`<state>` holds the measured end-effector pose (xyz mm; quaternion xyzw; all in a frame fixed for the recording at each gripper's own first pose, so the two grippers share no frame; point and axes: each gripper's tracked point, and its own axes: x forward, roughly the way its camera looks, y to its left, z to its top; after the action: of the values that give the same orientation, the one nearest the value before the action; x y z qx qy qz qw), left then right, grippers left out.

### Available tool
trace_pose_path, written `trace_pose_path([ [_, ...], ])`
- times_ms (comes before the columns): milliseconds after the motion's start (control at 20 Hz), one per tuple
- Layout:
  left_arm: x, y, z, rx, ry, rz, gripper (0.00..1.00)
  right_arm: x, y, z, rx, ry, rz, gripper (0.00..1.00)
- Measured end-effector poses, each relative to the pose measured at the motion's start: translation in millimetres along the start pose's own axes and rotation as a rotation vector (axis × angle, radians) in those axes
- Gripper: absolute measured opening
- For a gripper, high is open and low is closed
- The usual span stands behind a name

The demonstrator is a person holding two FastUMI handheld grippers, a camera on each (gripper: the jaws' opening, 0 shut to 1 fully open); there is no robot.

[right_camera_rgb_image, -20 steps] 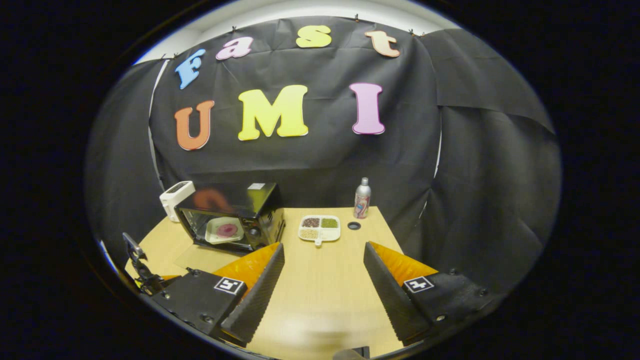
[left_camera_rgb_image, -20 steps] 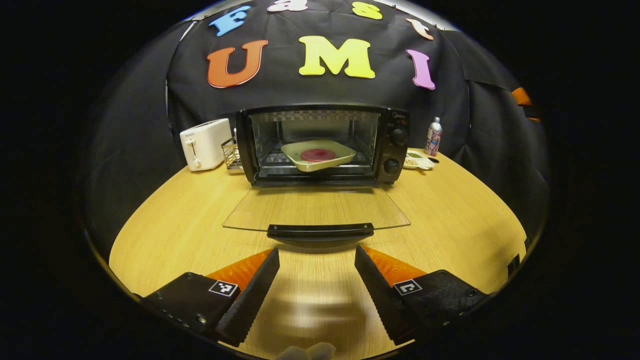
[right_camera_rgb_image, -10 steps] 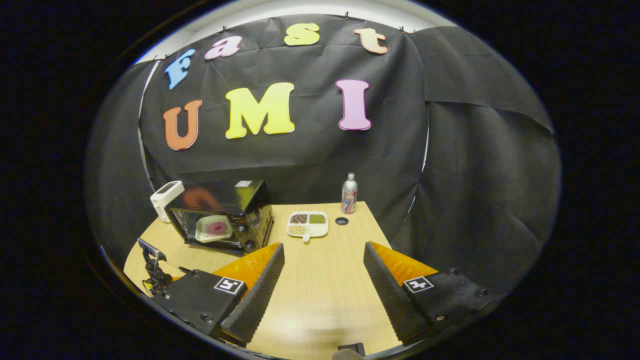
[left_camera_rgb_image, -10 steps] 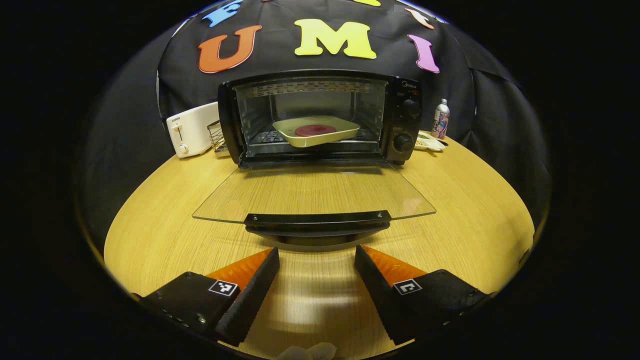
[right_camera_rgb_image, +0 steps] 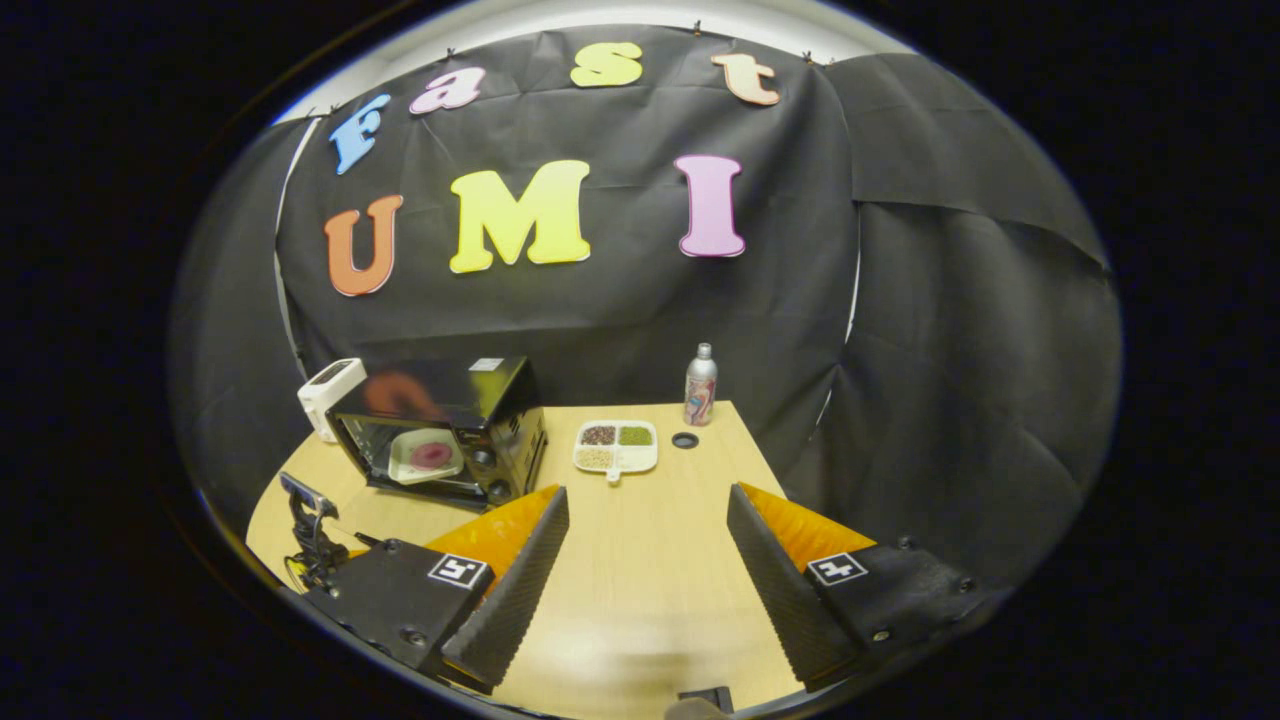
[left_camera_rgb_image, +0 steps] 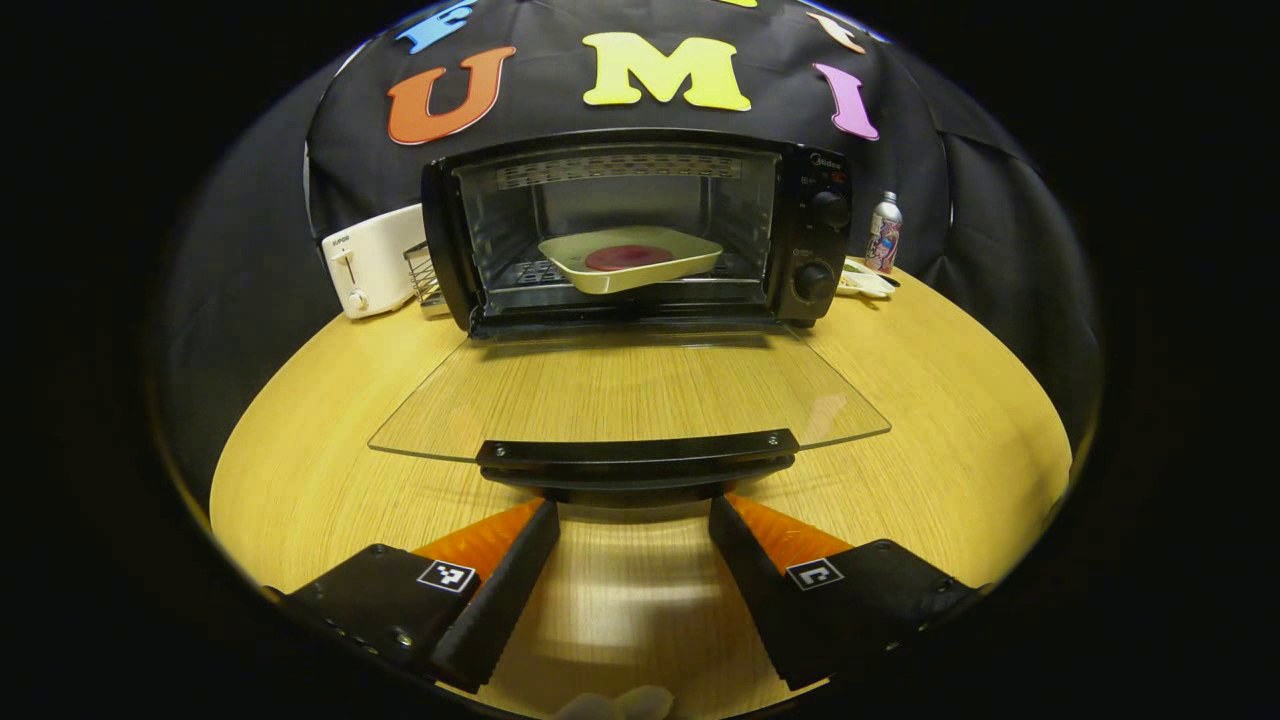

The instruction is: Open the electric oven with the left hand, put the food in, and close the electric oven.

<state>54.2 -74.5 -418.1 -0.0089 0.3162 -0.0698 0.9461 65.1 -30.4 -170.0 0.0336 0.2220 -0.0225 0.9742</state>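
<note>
Far ahead and left of the left gripper (left_camera_rgb_image: 634, 515), a white plastic toaster (left_camera_rgb_image: 372, 259) is standing beside a small wire rack (left_camera_rgb_image: 424, 278). Straight ahead, the black electric oven (left_camera_rgb_image: 640, 225) is sitting with its clear glass door (left_camera_rgb_image: 630, 385) folded flat toward the tool, so the cavity is open. Inside, a pale square tray (left_camera_rgb_image: 630, 258) carrying a round dark-red piece of food (left_camera_rgb_image: 628, 257) is resting on the oven's rack, so loading looks finished. The door's black bar handle (left_camera_rgb_image: 637, 452) is lying just beyond the fingertips, with the fingers spread wide and gripping nothing, probably lining up to lift the door shut. Ahead and right, a slim metal bottle (left_camera_rgb_image: 883, 232) is standing behind a white divided dish (left_camera_rgb_image: 862, 283), which is partly hidden here.

The right gripper (right_camera_rgb_image: 647, 505) is hovering unclenched and empty over the wooden table (right_camera_rgb_image: 650, 560), well back from the oven, likely keeping clear of the door's swing.
</note>
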Motion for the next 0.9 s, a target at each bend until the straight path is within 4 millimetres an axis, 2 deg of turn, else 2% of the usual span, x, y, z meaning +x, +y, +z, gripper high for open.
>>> trace_pose_path([
  [300, -8.5, 2.5, 25.1, -0.002, -0.029, 0.002, 0.97, 4.7, 2.0, -2.4, 0.024, 0.011, 0.009, 0.96],
  [800, -17.4, 10.9, 99.4, 0.045, -0.111, 0.019, 0.97, 12.3, 9.8, -13.4, 0.096, 0.027, 0.044, 0.96],
  [850, -17.5, 12.0, 105.4, 0.04, -0.116, 0.019, 0.97, 13.1, 8.3, -14.6, 0.102, 0.028, 0.043, 1.0],
  [900, -18.0, 12.8, 113.3, 0.034, -0.126, 0.023, 0.97, 13.3, 7.9, -15.0, 0.106, 0.027, 0.043, 0.96],
])
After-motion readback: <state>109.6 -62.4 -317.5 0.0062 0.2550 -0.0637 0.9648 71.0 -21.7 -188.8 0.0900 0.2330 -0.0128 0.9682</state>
